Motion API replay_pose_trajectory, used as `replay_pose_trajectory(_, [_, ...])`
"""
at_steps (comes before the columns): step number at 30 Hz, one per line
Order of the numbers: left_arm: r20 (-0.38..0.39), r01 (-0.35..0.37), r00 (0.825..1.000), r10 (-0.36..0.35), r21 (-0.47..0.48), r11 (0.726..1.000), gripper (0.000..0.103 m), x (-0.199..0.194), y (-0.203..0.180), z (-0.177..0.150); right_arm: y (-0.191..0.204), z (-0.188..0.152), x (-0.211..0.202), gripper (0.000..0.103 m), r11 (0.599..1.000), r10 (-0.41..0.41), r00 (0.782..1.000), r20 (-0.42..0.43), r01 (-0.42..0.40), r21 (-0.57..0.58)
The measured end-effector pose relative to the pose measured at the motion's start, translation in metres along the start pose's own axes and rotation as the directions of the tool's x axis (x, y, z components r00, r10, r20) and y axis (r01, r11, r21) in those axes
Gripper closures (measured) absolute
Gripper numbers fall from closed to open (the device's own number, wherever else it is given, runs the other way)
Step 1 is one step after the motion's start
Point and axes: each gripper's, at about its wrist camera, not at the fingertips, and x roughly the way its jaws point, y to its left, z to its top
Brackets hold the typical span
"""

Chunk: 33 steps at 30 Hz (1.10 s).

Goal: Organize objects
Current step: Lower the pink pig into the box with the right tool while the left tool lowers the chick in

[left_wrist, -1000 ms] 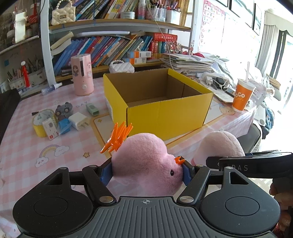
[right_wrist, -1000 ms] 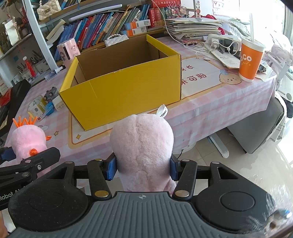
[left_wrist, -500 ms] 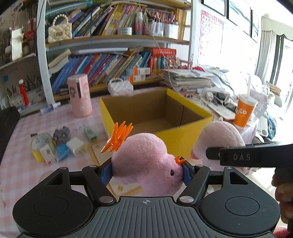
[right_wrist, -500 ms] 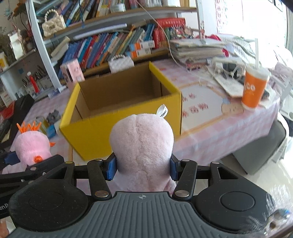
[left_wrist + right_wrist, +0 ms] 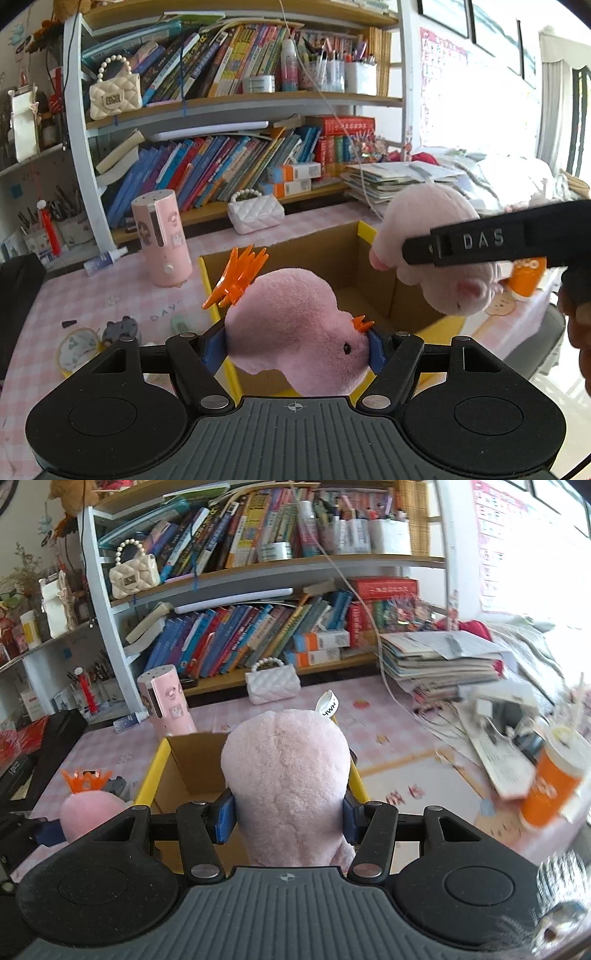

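Both plush toys are now lifted up over the open box.

The left gripper (image 5: pixel 293 345) clamps the pink chick plush (image 5: pixel 291 325) and the right gripper (image 5: pixel 286 818) clamps the pale pink plush (image 5: pixel 286 775); a second ago both hung low before the yellow cardboard box (image 5: pixel 364 230), and now they hover above its mouth, so dropping looks close. The plush hides most of the box floor; the orange cup (image 5: pixel 554 786) beyond is blurred.
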Motion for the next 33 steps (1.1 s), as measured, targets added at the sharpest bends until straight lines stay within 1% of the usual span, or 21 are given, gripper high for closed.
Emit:
replay_pose_trajectory(8, [-0.061,-0.063,0.996,0.064,0.007,0.998,0.031,0.045,-0.013,0.010,-0.013,0.024,0.048,0.052,0.993,0.088,0.994,-0.065,-0.093,-0.069])
replay_pose_trajectory(12, [-0.104,-0.095,0.990,0.097,0.017,0.995,0.031,0.066,-0.017,0.012,-0.013,0.030,0.074,0.052,0.982,0.142,0.981,-0.131,-0.157,-0.105])
replay_pose_trajectory(17, [-0.153,-0.127,0.980,0.130,0.027,0.992,0.031,0.088,-0.019,0.013,-0.010,0.033,0.104,0.052,0.965,0.176,0.965,-0.193,-0.208,-0.161])
replay_pose_trajectory(26, [-0.237,-0.148,0.960,0.148,0.016,0.989,0.031,0.113,-0.018,0.011,0.007,0.031,0.152,0.052,0.917,0.202,0.929,-0.310,-0.291,-0.273])
replay_pose_trajectory(33, [-0.259,-0.157,0.952,0.161,0.038,0.987,0.031,0.123,-0.020,0.012,0.017,0.025,0.181,0.051,0.892,0.191,0.898,-0.397,-0.327,-0.311])
